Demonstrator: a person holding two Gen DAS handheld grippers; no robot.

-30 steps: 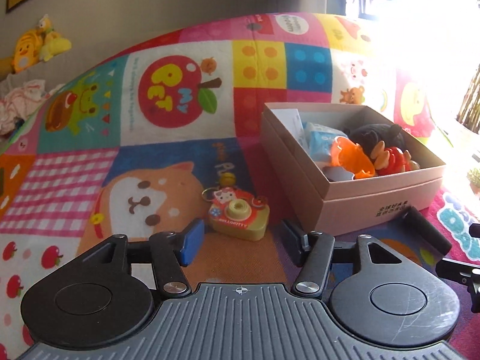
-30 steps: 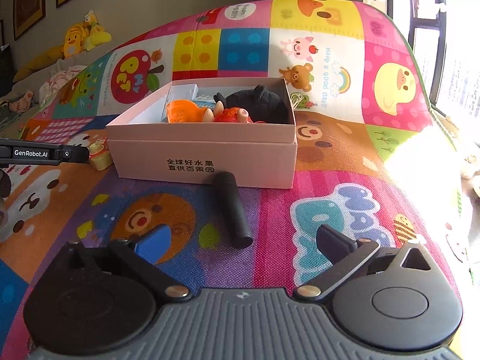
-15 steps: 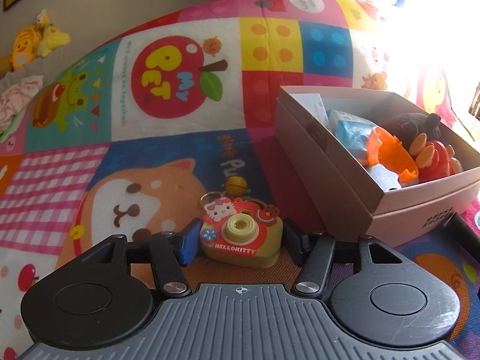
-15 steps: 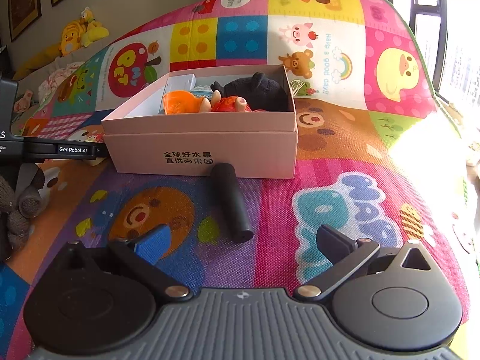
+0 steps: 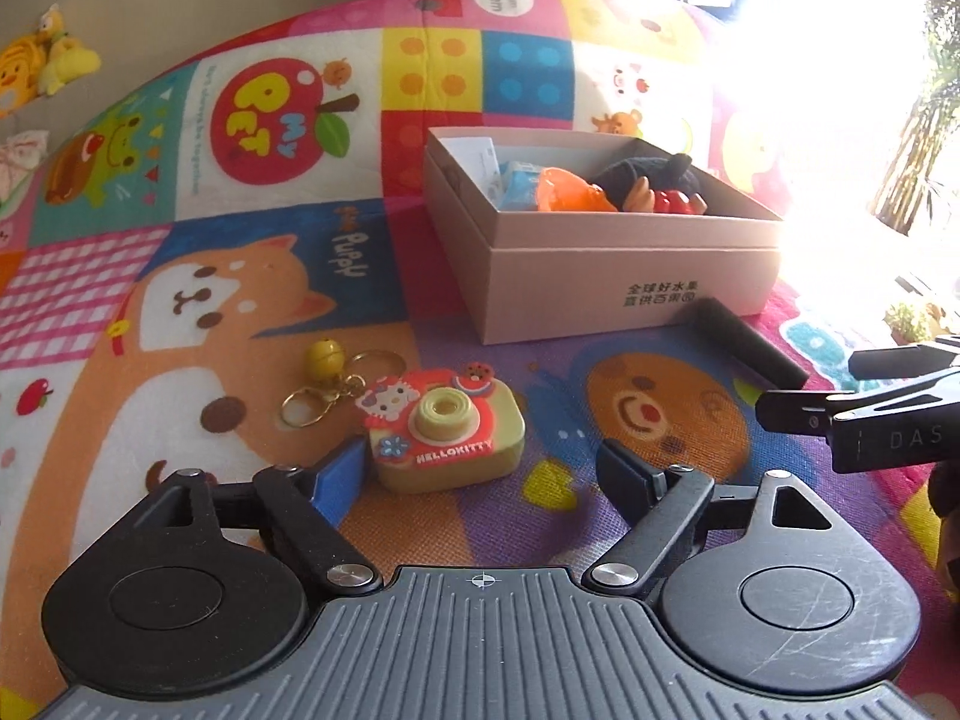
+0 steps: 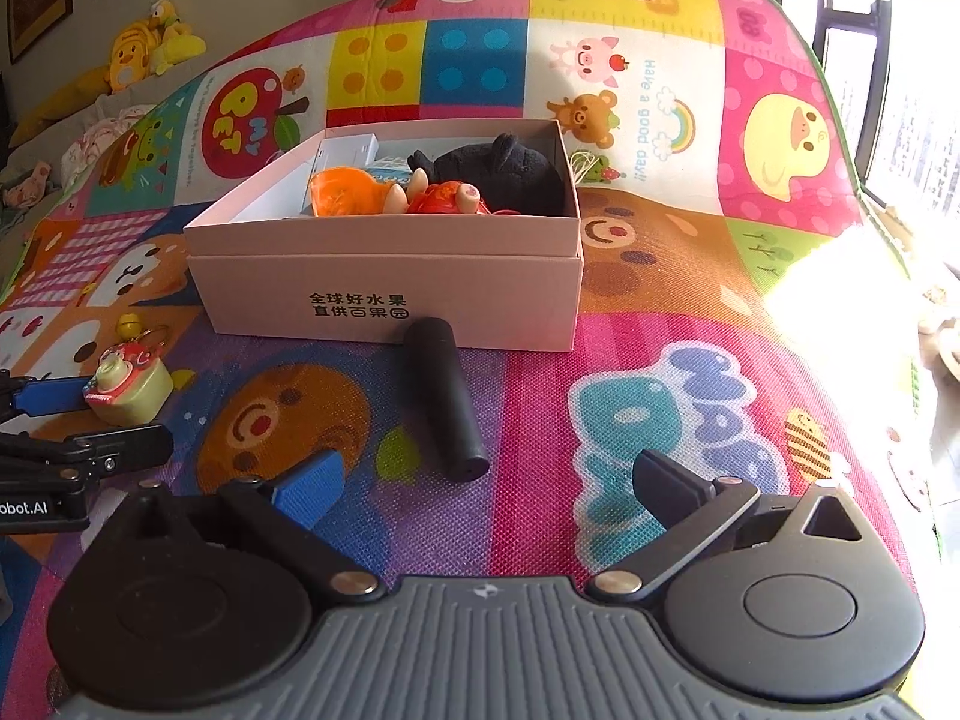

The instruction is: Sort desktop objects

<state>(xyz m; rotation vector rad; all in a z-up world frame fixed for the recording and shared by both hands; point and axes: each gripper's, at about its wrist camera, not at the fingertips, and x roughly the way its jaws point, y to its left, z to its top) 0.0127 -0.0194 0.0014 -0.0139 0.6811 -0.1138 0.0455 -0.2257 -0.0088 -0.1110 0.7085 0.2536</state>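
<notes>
Between our left gripper's point(image 5: 486, 468) spread fingers sits the toy camera point(image 5: 447, 441), a yellow Hello Kitty keychain piece with its rings and little bell point(image 5: 324, 357) trailing behind it on the play mat point(image 5: 660, 408). The blue pad point(image 5: 339, 477) is just about touching the camera's left side; the black pad point(image 5: 627, 471) stands well clear on the right. So nothing is gripped, and that's the change: half a second ago the fingers were tight on either side of the camera, and now they've swung wide and the view has pulled up and back. We read that as a re-approach, or a squeeze that hasn't started, and the camera hasn't left the mat.

From the right wrist view we see the same thing side-on, the camera point(image 6: 129, 381) resting flat with the left gripper's blue finger point(image 6: 51, 393) alongside it. Our right gripper point(image 6: 486, 480) is wide apart too, holding nothing, and it has crept closer to the black cylinder point(image 6: 447, 399) that lies with its far end at the foot of the pink box point(image 6: 384, 294).

Further out, the box is open and already carries an orange toy point(image 6: 345, 192), a red figure point(image 6: 447, 201) and a black plush point(image 6: 504, 171). By our judgement two items remain outside, one per gripper, and both picks are lined up but not made.
</notes>
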